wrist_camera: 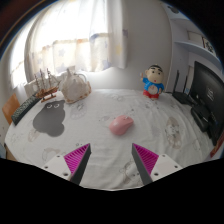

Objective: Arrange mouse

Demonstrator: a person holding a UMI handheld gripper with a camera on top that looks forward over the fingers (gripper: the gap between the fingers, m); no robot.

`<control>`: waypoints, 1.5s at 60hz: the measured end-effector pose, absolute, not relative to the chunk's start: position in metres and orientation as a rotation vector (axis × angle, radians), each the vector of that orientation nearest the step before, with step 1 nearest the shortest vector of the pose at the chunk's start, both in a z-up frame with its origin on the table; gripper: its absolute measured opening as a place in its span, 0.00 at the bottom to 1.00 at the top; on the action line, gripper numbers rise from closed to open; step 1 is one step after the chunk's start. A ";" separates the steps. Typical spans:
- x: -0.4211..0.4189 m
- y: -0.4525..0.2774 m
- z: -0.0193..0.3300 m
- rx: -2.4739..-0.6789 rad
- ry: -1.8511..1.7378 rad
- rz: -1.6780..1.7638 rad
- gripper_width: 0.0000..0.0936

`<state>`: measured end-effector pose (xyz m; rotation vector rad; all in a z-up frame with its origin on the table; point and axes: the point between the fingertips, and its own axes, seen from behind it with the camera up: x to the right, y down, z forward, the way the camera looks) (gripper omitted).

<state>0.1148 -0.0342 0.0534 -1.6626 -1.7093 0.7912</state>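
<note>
A small pink mouse [121, 124] lies on the white patterned tablecloth [100, 140], beyond my fingers and slightly right of the middle. My gripper [112, 158] is open and empty, with its two magenta pads [77, 156] spread wide and bare cloth between them. The mouse is well ahead of the fingertips and untouched.
A grey mouse pad with a cat shape [49, 118] lies at the left. A beige plush toy [73, 84] and a model ship [42, 83] stand at the back left. A cartoon boy figure [152, 82] stands at the back right. A dark monitor [208, 95] is at the right.
</note>
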 end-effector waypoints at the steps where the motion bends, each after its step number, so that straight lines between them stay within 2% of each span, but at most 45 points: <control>1: 0.111 -0.034 0.050 -1.663 -1.703 0.790 0.91; 11: 0.071 -0.036 0.027 -1.638 -1.638 0.812 0.92; 25: 0.025 -0.021 -0.006 -1.693 -1.601 0.804 0.92; 65: -0.065 -0.023 -0.018 -1.670 -1.674 0.813 0.92; 70: -0.071 -0.023 -0.017 -1.655 -1.674 0.800 0.85; 77: -0.075 -0.027 -0.017 -1.624 -1.688 0.780 0.57; 85: -0.075 -0.030 -0.012 -1.583 -1.716 0.727 0.46; 90: -0.079 -0.043 0.009 -1.580 -1.719 0.777 0.41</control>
